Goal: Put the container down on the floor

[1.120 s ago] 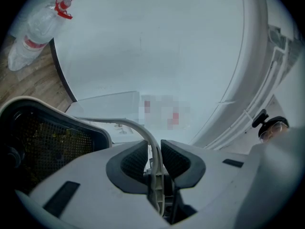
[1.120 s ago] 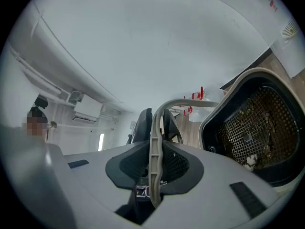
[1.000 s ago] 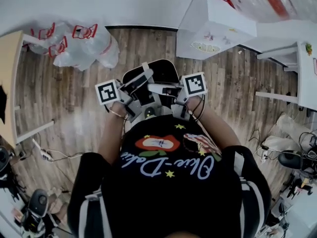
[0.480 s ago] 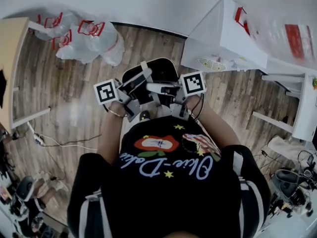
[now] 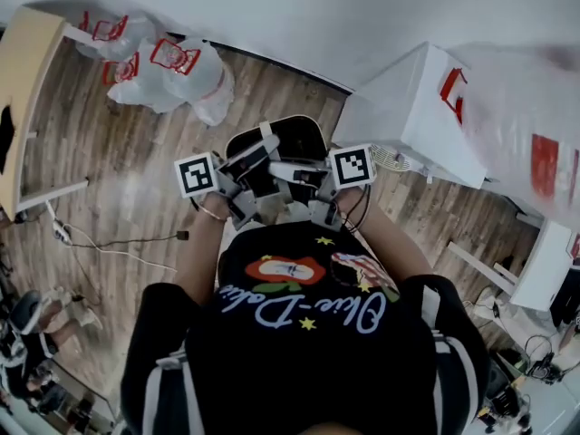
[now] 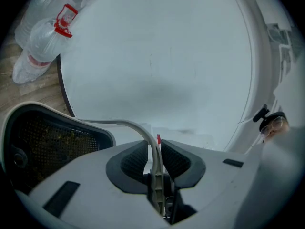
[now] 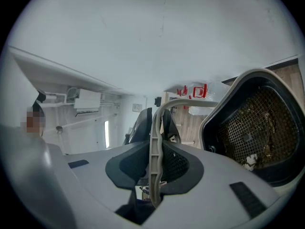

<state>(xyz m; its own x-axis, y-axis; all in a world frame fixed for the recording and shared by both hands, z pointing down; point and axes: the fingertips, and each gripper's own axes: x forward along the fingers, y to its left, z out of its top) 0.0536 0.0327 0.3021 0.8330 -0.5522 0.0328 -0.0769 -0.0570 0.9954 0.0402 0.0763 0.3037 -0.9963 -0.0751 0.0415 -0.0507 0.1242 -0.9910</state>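
A black container [image 5: 288,140] with a mesh inside hangs in front of the person, above the wooden floor [image 5: 136,179]. Its thin grey handle [image 6: 125,124] runs between the jaws of both grippers. My left gripper [image 5: 243,181] is shut on the handle, with the container's mesh body [image 6: 45,144] to its left. My right gripper [image 5: 304,178] is shut on the same handle [image 7: 154,137], and there the container [image 7: 255,128] shows at the right with bits of debris on the mesh. The container's underside is hidden.
Clear plastic bags with red print [image 5: 172,71] lie by the white wall at the upper left. A wooden table [image 5: 23,89] stands at the left, a white box [image 5: 417,116] at the right. A cable [image 5: 109,243] trails over the floor at the left.
The surroundings have swung round in the head view: the white box moved right and down, the bags shifted up. Both grippers keep their hold on the handle in the same place.
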